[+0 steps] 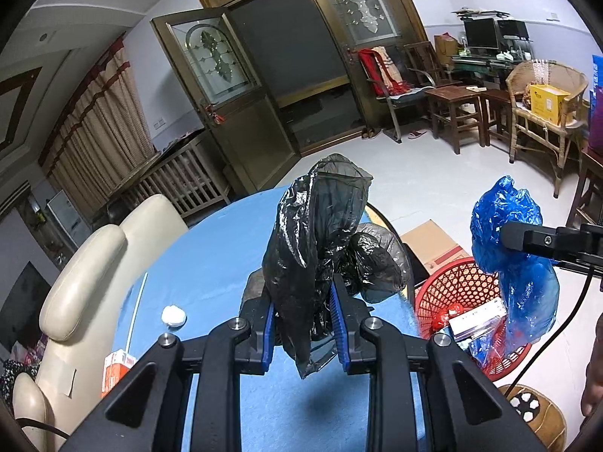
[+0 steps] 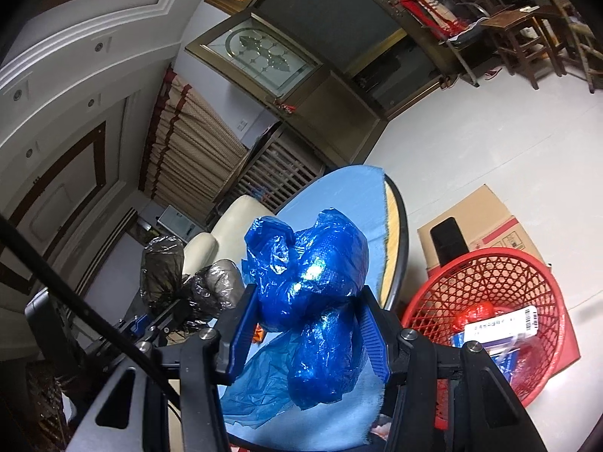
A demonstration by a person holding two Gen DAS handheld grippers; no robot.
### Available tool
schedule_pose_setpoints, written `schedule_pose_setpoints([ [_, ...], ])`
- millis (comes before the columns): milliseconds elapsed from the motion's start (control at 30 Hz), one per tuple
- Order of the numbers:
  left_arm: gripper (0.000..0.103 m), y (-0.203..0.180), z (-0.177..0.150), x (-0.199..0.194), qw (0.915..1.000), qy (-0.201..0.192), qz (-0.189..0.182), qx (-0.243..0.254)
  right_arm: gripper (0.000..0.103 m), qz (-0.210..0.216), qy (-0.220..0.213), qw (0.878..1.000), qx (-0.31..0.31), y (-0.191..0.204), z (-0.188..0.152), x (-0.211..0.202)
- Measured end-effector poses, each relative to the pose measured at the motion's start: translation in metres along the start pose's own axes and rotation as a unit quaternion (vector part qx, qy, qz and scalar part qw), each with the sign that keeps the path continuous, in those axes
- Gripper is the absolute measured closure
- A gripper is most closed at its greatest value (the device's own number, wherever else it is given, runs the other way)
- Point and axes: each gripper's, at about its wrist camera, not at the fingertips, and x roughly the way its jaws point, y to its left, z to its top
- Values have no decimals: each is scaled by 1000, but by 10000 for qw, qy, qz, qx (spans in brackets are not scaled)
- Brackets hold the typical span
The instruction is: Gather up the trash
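Note:
A crumpled black plastic bag point(image 1: 314, 233) stands up between the blue pads of my left gripper point(image 1: 303, 324), which is shut on it above the blue-covered round table point(image 1: 211, 271). My right gripper point(image 2: 307, 333) is shut on a bunched blue plastic bag point(image 2: 312, 282), held over the table's right edge. The blue bag point(image 1: 508, 233) also shows at the right of the left wrist view, and the black bag point(image 2: 211, 290) at the left of the right wrist view. A red mesh basket point(image 2: 501, 282) with some trash inside stands on the floor to the right, below the table.
A white wad of tissue point(image 1: 174, 316) and a small orange carton point(image 1: 118, 367) lie on the table at the left. A cream chair point(image 1: 94, 263) stands beside the table. A cardboard box point(image 2: 486, 222) sits behind the basket. Wooden chairs and stools point(image 1: 456, 109) line the far wall.

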Motion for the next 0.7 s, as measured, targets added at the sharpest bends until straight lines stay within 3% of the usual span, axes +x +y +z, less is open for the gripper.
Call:
schedule_pose_setpoints([
  [700,76,-27,10,13,9992,162,-276,219,49,-235,-161,9994,175,-25,7,-27],
])
